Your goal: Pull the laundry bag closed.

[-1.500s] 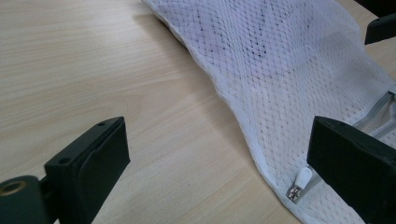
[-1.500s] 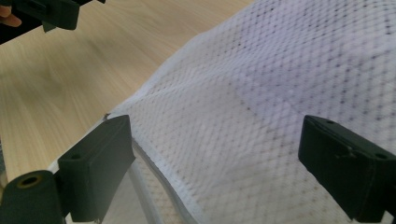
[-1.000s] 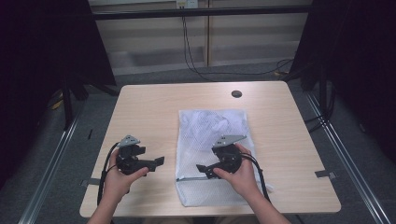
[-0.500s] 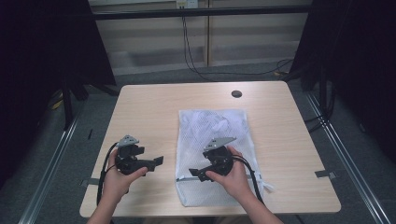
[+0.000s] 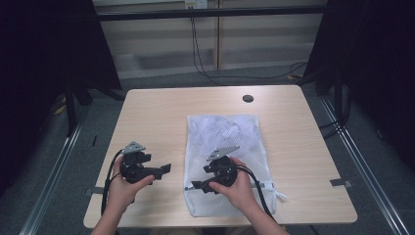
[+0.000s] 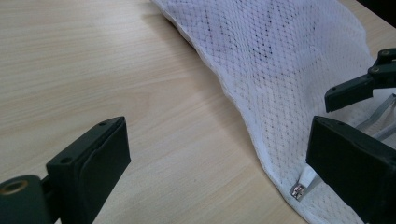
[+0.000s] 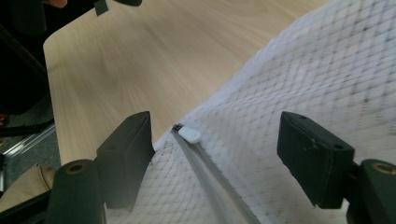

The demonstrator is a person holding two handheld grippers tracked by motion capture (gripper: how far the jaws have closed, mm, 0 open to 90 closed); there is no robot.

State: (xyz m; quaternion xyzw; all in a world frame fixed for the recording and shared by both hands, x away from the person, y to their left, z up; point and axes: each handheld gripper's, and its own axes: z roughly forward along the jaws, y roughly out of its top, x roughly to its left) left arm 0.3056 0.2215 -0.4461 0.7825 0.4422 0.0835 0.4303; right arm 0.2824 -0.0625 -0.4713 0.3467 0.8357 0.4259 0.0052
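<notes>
Zipper pull (image 7: 189,135) between open claw (image 7: 215,156)

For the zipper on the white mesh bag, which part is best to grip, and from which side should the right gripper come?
Probably the small white zipper pull, lying flat at the end of the grey zipper track, near the edge of the mesh bag. The right gripper already faces it along the track, jaws open on either side and just closing, nothing pinched yet. Come in low along the track, since the tab is thin and flat.
</notes>
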